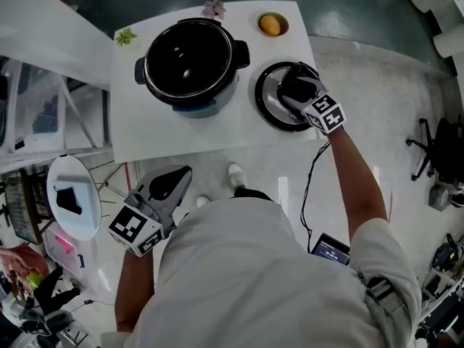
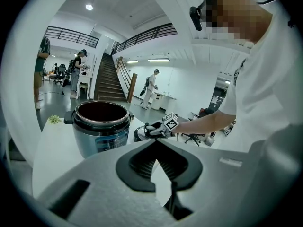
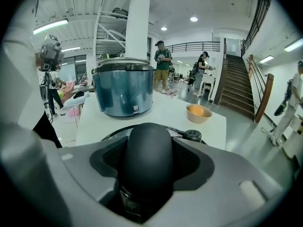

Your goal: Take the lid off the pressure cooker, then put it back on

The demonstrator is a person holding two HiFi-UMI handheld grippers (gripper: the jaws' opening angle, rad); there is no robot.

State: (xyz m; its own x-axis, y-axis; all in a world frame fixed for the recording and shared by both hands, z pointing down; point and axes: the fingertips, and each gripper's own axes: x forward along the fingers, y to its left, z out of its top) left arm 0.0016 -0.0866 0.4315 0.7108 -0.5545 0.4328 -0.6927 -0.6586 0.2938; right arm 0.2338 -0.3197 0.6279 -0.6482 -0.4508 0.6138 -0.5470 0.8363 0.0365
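Note:
The pressure cooker [image 1: 190, 64] stands open on the white table [image 1: 217, 133], and its dark inner pot is in full view. Its round black lid [image 1: 270, 104] lies flat on the table to the right of the pot. My right gripper [image 1: 299, 87] reaches down onto the lid, with its jaws shut on the lid's black handle [image 3: 146, 160], which fills the gap between the pads. In the right gripper view the cooker [image 3: 124, 91] stands beyond the lid. My left gripper [image 1: 174, 182] hangs below the table's near edge, shut and holding nothing, pointing toward the cooker [image 2: 102, 126].
A small bowl holding an orange [image 1: 272, 25] sits at the table's far right corner. A green sprig [image 1: 125, 37] and a pink flower [image 1: 213, 9] lie along the far edge. A round white stool [image 1: 72, 196] stands at my left, and an office chair [image 1: 435, 151] at the right.

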